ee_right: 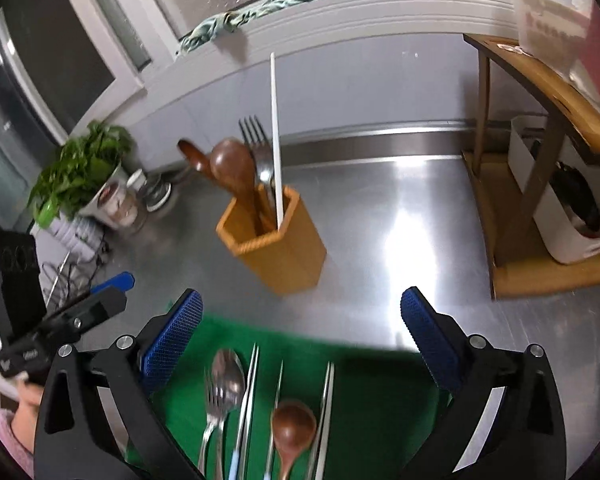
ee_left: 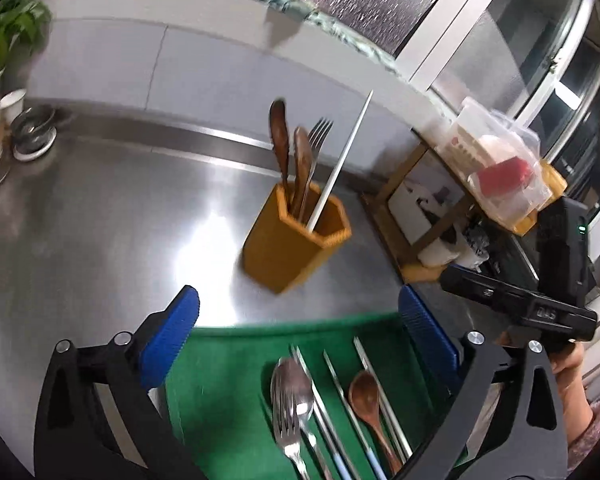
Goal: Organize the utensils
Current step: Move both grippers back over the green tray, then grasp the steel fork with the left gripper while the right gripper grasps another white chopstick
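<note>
Left wrist view: my left gripper (ee_left: pixel 298 330) stands wide, its ribbed blue pads (ee_left: pixel 172 336) bare. Beyond them a hexagonal wooden holder (ee_left: pixel 296 240) on the brushed steel counter (ee_left: pixel 100 220) carries 2 wooden spoons (ee_left: pixel 280 140), a fork (ee_left: pixel 318 136) and a white chopstick (ee_left: pixel 340 164).

Right wrist view: my right gripper (ee_right: pixel 300 332) also gapes empty above the green mat (ee_right: pixel 372 392), where a steel spoon (ee_right: pixel 228 376), a round wooden spoon (ee_right: pixel 294 424) and what look like blurred metal chopsticks (ee_right: pixel 326 400) lie.

Steel counter (ee_left: pixel 100 240) bearing green mat (ee_left: pixel 228 380), wooden holder (ee_left: pixel 296 240).
</note>
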